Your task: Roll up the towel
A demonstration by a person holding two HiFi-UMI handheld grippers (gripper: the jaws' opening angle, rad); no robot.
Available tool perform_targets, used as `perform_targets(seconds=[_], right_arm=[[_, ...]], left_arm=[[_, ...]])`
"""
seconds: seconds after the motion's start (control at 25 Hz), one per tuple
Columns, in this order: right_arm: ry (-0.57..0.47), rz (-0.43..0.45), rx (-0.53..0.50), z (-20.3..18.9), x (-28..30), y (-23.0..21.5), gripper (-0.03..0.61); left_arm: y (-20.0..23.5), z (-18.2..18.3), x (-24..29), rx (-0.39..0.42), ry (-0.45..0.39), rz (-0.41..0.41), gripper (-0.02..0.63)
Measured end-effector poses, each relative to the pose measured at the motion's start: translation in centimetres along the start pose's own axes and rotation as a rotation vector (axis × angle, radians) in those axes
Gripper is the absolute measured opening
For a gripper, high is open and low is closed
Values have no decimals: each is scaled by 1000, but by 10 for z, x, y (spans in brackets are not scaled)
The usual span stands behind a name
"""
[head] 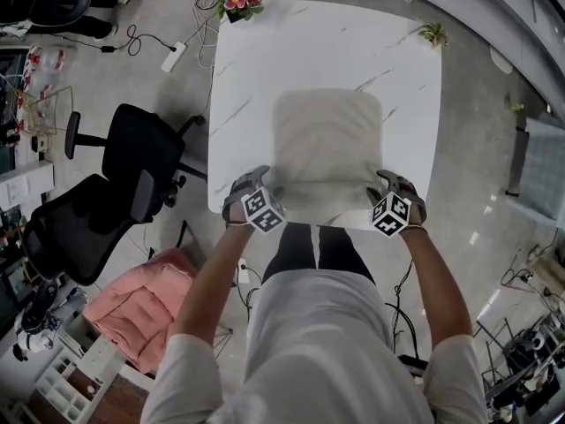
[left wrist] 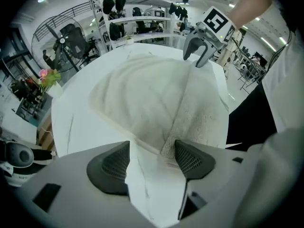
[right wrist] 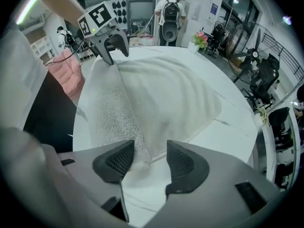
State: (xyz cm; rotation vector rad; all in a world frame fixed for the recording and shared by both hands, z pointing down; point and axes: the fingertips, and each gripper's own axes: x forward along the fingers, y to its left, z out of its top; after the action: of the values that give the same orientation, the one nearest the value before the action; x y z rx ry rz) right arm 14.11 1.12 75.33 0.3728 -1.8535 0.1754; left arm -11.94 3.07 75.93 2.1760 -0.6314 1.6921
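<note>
A cream towel [head: 327,153] lies spread flat on the white marble table [head: 247,87], its near edge along the table's front edge. My left gripper [head: 265,203] points down at the towel's near left corner, and my right gripper [head: 381,203] at the near right corner. In the left gripper view the jaws [left wrist: 151,151] stand open with the towel [left wrist: 152,89] corner lying between the pads, unpinched. The right gripper view shows the same: open jaws [right wrist: 149,156] over a corner of the towel [right wrist: 161,94]. Each view shows the other gripper [left wrist: 199,51] [right wrist: 111,44] across the towel.
A pot of pink flowers [head: 240,3] stands at the table's far left corner and a small green plant [head: 433,34] at the far right. Black office chairs [head: 132,157] and a pink cloth [head: 141,303] are on the floor to the left.
</note>
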Motion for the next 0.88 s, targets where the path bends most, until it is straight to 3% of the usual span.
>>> perform_targets(seconds=[0.2,0.48,0.68,0.76,0.88], right_arm=[[-50,-5,40,3,-15,1,230],[-155,25,27,15,-54,20,211],[-132,121,-21,7,-55,63,190],[-108,130,-41,-1,-48,73,190],[-82,117,-59,-10,-37,79,190]], left_arm=[[3,5,-13,40,-22,40,311],[-14,18,-56,-19,-132,48,313],[-61,6,-58,40,-138,-23,244],[-75,-1,-52,60,-118,-42,188],[-83,-7,-39,62,-104,-45,188]])
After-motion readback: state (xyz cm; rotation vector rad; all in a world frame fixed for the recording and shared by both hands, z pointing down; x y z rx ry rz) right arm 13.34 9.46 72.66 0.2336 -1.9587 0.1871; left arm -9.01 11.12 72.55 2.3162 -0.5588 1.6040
